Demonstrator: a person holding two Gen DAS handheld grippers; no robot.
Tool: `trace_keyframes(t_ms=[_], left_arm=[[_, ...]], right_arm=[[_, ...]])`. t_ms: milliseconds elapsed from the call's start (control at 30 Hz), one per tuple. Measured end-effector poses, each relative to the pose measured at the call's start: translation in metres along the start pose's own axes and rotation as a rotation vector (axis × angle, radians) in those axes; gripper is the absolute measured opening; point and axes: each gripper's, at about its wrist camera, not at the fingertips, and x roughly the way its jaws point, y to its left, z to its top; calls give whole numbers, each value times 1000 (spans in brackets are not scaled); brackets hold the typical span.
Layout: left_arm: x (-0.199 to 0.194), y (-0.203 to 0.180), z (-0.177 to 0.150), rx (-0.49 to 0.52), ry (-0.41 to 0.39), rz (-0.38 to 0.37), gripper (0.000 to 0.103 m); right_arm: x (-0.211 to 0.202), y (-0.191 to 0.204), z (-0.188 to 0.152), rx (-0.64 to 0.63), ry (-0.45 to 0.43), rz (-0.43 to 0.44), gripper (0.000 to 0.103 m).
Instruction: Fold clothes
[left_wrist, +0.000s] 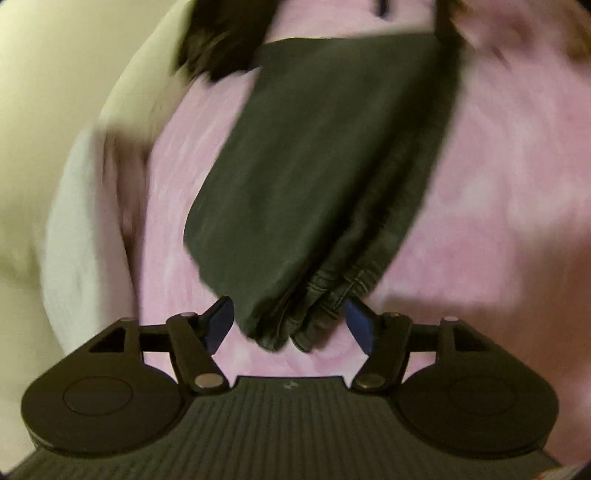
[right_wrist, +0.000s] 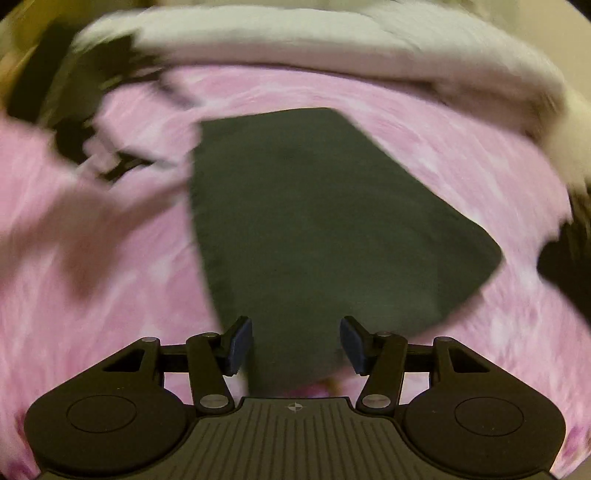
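A dark grey-green garment (left_wrist: 314, 166) lies folded into a long strip on a pink bed cover (left_wrist: 480, 184). Its gathered elastic end (left_wrist: 317, 317) sits between the blue pads of my left gripper (left_wrist: 291, 325), which stands open with a gap on either side of the cloth. In the right wrist view the same garment (right_wrist: 314, 221) is a flat dark shape, its near end running between the pads of my right gripper (right_wrist: 297, 345). That gripper is open too, with its pads clear of the cloth. Both views are blurred.
White bedding (left_wrist: 74, 221) borders the pink cover on the left, and it runs along the far side (right_wrist: 295, 40) in the right wrist view. A dark fuzzy thing (left_wrist: 221, 44) lies beyond the garment. Black-and-white clutter (right_wrist: 81, 140) sits at the left, and a dark object (right_wrist: 565, 266) at the right edge.
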Motion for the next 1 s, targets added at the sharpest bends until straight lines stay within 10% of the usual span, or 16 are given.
trace_keyframes(t_ms=[67, 200, 467, 833, 1000], left_arm=[[10, -17, -7, 144, -22, 51, 66], [30, -41, -20, 303, -47, 98, 66], [46, -51, -20, 274, -50, 169, 59], [30, -42, 16, 62, 86, 185, 36], [-14, -69, 59, -8, 73, 156, 35]], right_arm=[[7, 34, -7, -135, -20, -63, 81], [34, 69, -18, -313, -24, -165, 81], [74, 65, -31, -487, -80, -291, 80], [68, 38, -52, -566, -197, -330, 21], [37, 18, -80, -560, -246, -380, 18]])
